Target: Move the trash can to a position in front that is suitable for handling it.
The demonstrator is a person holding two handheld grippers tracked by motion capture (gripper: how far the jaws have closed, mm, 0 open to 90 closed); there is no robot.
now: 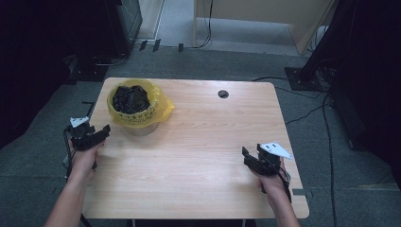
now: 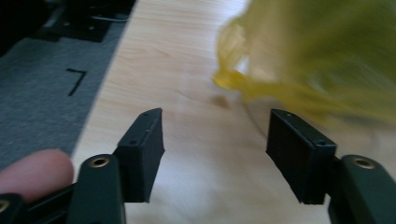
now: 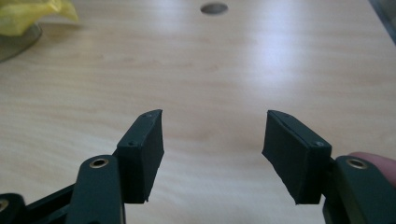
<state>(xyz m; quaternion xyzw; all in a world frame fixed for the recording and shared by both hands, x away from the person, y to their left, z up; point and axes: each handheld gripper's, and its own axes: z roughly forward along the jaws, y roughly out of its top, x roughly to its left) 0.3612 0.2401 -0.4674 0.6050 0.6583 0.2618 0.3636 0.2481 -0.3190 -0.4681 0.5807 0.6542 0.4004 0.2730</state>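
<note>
A small bin lined with a yellow bag [image 1: 140, 108] stands at the back left of the wooden table [image 1: 203, 142]; dark crumpled stuff [image 1: 130, 98] fills it. My left gripper [image 1: 101, 132] hovers at the table's left edge, just left of the bin, open with nothing between its jaws. In the left gripper view the blurred yellow bag [image 2: 317, 56] lies ahead and to the right of the left gripper [image 2: 215, 135]. My right gripper [image 1: 247, 156] sits near the front right, open and empty. The right gripper view has the right gripper [image 3: 214, 135] over bare wood, the yellow bag [image 3: 32, 14] far off.
A round cable hole [image 1: 223, 94] sits at the table's back centre, and the cable hole [image 3: 214, 8] lies far ahead in the right gripper view. Grey carpet [image 1: 42, 142] surrounds the table, with cables [image 1: 326, 123] on the right and dark stands at both back corners.
</note>
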